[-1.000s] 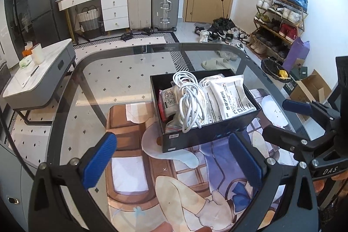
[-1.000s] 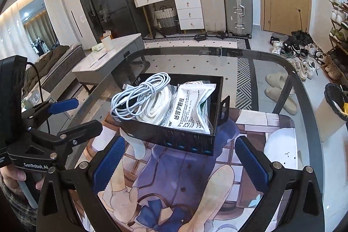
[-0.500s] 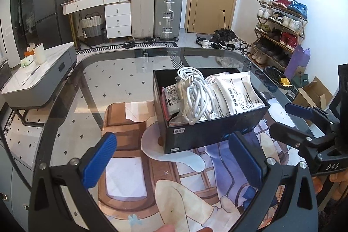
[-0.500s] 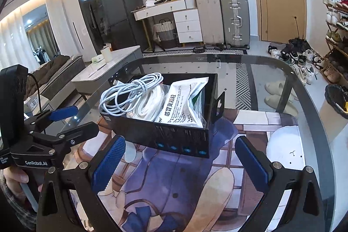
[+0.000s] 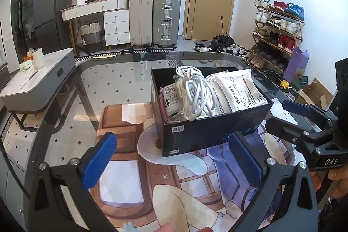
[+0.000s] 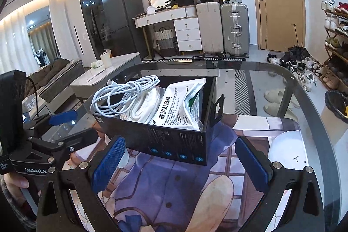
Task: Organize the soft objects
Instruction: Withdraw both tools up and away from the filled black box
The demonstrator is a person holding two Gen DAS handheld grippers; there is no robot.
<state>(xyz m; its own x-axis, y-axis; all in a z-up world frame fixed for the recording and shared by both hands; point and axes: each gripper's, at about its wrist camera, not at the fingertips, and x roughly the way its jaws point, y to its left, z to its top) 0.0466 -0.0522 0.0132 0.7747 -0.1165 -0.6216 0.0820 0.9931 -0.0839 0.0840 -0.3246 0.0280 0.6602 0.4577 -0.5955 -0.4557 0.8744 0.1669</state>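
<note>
While both sets of jaws gape empty, left gripper [image 5: 171,157] and right gripper [image 6: 180,161] hover near the black box [image 5: 214,134] on the glass desk [image 5: 104,79]; its heaped white cable [image 6: 124,97] could snag and spill out.

One black box [image 5: 208,129] on the glass table [image 5: 121,79] — one coiled white cable [image 5: 195,97] inside. Three suitcases [image 5: 166,21] by the wall — two grippers.

Bare glass table [image 5: 113,79] left of box [image 5: 208,132]
</note>
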